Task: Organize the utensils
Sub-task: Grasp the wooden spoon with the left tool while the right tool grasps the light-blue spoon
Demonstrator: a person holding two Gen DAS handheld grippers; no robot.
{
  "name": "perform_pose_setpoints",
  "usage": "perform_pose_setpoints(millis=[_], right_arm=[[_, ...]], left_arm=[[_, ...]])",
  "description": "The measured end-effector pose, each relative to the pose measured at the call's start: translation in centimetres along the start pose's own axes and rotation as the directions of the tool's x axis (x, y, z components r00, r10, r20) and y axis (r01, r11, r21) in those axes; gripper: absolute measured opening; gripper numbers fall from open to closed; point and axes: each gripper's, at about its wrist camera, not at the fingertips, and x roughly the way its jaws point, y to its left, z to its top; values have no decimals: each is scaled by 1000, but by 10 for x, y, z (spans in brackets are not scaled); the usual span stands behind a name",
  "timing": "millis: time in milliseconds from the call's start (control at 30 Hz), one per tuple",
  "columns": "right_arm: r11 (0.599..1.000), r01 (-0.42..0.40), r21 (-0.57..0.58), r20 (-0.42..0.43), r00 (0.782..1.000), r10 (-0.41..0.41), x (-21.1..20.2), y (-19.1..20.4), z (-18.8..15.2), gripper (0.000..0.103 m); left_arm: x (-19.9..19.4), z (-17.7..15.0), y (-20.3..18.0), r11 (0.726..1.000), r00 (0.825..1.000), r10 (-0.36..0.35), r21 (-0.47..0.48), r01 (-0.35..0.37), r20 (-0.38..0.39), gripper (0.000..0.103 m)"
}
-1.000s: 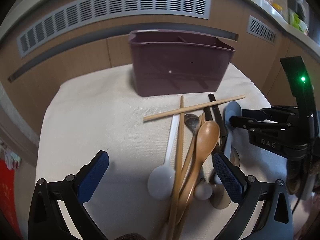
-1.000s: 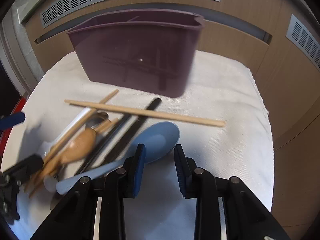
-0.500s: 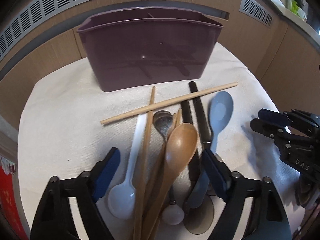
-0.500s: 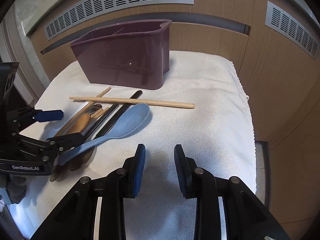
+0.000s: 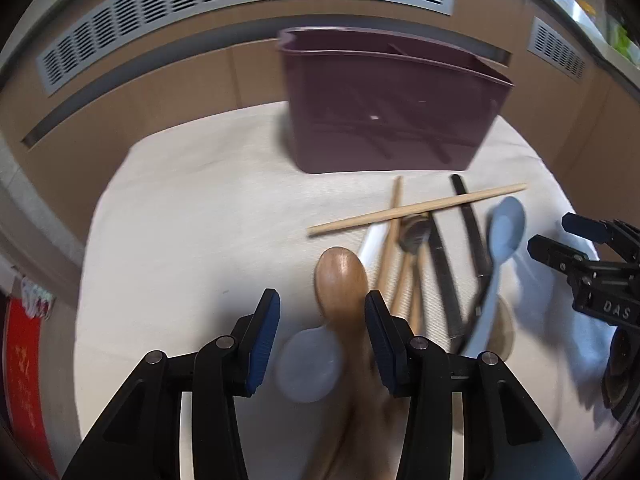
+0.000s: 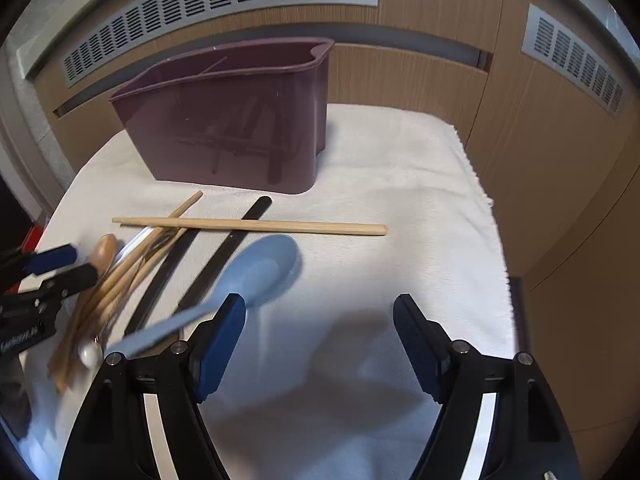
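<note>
Utensils, mixed lot, lie heaped on the white cloth (image 6: 400, 160) short of the purple caddy (image 5: 384, 108), which stands beyond both our tongs. Item in hand: wooden spoon (image 5: 340, 276), its neck between the narrowing pads of our left gripper (image 5: 322, 330); the right pad sits against it, the left pad is apart from it, so we count it as not yet clamped. Risk, in our judgement: the pads pinch the white spoon (image 5: 310, 366) lying just under the wooden one, or the lift drags the chopsticks (image 5: 390, 236) leaning on its handle. Our right gripper (image 6: 320, 340) is spreading, nothing between its pads; the blue spoon (image 6: 256, 272) lies just off its left pad. Also present: a long chopstick (image 6: 248, 225) crossing the heap on the caddy side, two black sticks (image 6: 224, 248), a metal spoon (image 5: 416, 234). Obstruction: that crossing chopstick rests over several handles and may roll when anything beneath it is pulled.
</note>
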Motion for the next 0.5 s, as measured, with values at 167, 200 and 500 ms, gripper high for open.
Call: perform_pose_setpoints(millis=[167, 200, 500], right_arm=[[1000, -26, 17, -43, 999, 27, 19, 24, 13, 74], [1000, -20, 7, -48, 999, 20, 21, 29, 15, 74], [990, 36, -135, -47, 998, -43, 13, 30, 8, 82]], left_arm=[[-1, -5, 15, 999, 1000, 3, -38, -3, 3, 46], [-1, -6, 17, 999, 1000, 1, -41, -1, 2, 46], [-1, -9, 28, 998, 1000, -29, -61, 29, -5, 51]])
